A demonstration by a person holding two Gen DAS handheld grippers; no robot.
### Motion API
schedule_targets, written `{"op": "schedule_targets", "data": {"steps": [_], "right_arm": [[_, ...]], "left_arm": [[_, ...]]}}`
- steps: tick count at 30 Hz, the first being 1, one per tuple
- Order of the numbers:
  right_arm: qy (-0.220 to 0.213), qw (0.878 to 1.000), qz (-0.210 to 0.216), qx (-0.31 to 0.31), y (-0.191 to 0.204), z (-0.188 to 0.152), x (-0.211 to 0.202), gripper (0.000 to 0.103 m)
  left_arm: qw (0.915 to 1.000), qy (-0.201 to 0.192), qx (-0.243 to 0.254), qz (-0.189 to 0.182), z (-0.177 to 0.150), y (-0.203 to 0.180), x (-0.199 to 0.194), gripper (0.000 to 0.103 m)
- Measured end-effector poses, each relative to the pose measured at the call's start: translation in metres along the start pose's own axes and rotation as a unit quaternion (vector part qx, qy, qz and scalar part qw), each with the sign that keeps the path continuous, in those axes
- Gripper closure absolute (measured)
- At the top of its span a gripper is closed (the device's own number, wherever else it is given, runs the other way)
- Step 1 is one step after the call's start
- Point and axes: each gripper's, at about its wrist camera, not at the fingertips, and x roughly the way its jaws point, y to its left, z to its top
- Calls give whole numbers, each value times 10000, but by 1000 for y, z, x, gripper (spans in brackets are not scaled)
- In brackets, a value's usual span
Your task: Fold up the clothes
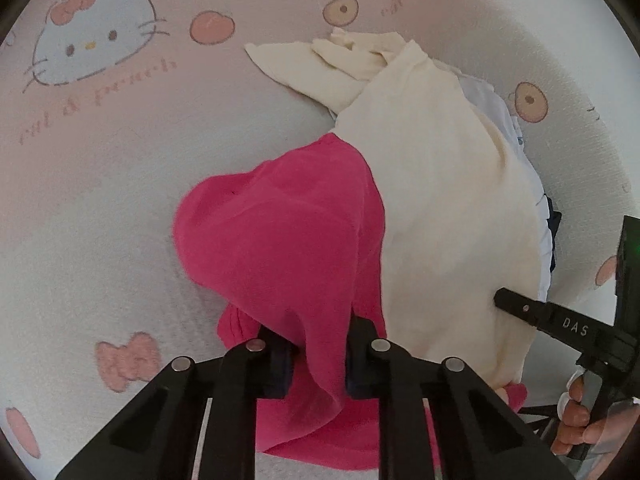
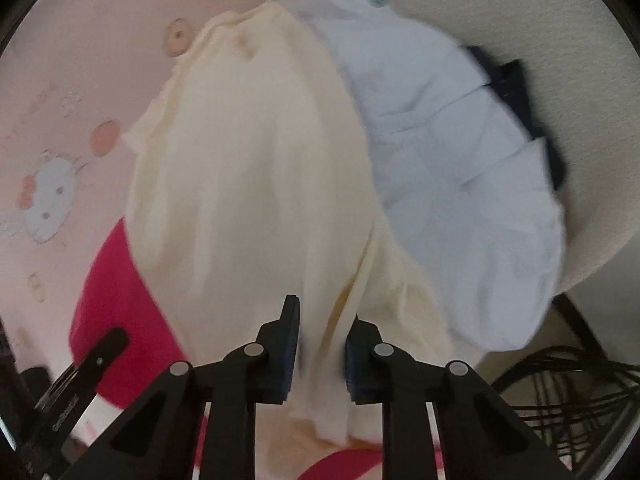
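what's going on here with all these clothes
A person is sorting a heap of clothes on a cartoon-print sheet with two handheld grippers. The left gripper has its fingers shut on a pink garment; the right gripper is shut on a cream garment. A pale blue garment lies beside them. Nothing looks folded yet.

both wrist fisheyes look steeply down, close over the cartoon-cat printed pink sheet, sharing the cream cotton garment at twelve o'clock.
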Motion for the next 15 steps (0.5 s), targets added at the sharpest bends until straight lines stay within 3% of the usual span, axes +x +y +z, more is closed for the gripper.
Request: {"op": "schedule_targets", "data": {"steps": [3, 7, 15], "right_arm": [[52, 9997, 53, -231, 18, -9, -2, 84], [105, 9976, 477, -492, 48, -22, -9, 84], [322, 9901, 445, -1293, 123, -36, -5, 84]], "left_arm": [[10000, -18, -69, -61, -1, 10, -12, 88], [9992, -60, -353, -197, -6, 28, -31, 88], [9977, -321, -589, 81, -13, 72, -73, 88]]}}
